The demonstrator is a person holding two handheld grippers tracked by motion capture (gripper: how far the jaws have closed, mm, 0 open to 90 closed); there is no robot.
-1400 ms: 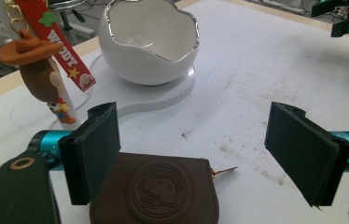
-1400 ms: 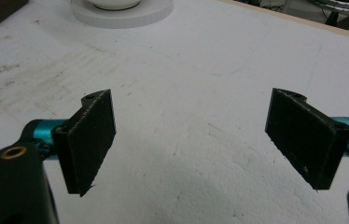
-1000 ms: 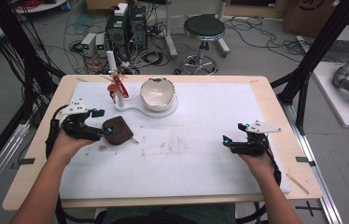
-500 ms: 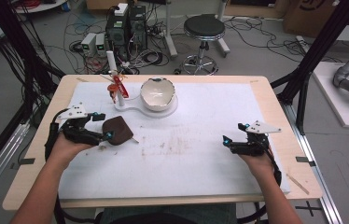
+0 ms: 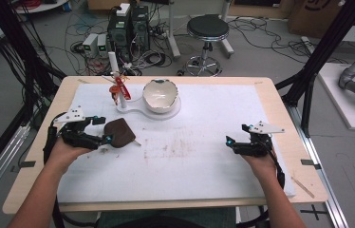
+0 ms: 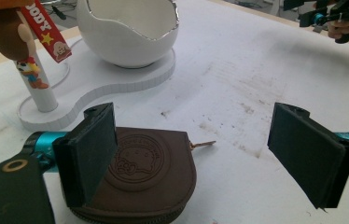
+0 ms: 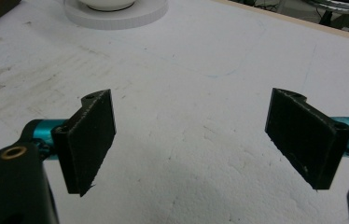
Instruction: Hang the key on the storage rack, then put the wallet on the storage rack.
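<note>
A brown leather coin pouch with an embossed round emblem lies flat on the white mat, left of centre. My left gripper is open wide just above the mat. The pouch's near part sits between the jaws, close to the left pad and well apart from the right one. My right gripper hovers low over bare mat at the right, open, with nothing between its pads.
Behind the pouch stands a white base carrying an eggshell-shaped bowl and a thin post hung with a red keychain. The mat is stained near its middle.
</note>
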